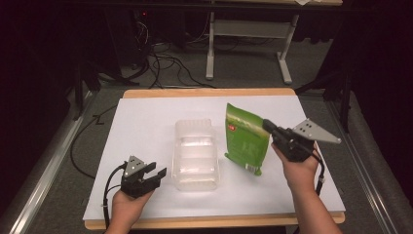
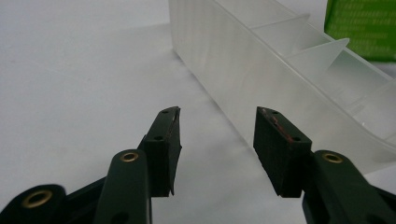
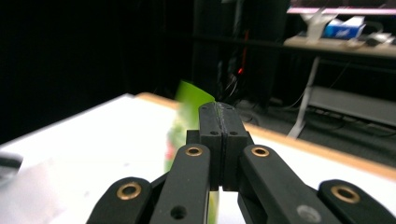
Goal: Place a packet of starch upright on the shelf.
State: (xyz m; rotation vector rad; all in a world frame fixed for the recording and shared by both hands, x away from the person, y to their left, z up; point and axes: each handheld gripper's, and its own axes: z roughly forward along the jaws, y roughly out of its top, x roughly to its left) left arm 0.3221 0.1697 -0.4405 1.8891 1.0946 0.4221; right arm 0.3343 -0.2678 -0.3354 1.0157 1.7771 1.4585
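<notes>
You have the flat green foil pouch (image 1: pixel 246 137) pinched by its edge in your right gripper (image 1: pixel 269 126), jaws pressed together on it, and it hangs clear of the white table top (image 1: pixel 146 122), just right of the clear ribbed plastic bin (image 1: pixel 196 154). This looks like the carry step: next, swing it left over the bin and lower it between the dividers (they may snag it). Your left gripper (image 1: pixel 154 173) rests spread and empty beside the bin's wall.

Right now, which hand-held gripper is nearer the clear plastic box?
Left. The left hand-held gripper sits open just beside the clear plastic box; the right hand-held gripper holds the green bag farther off.
</notes>
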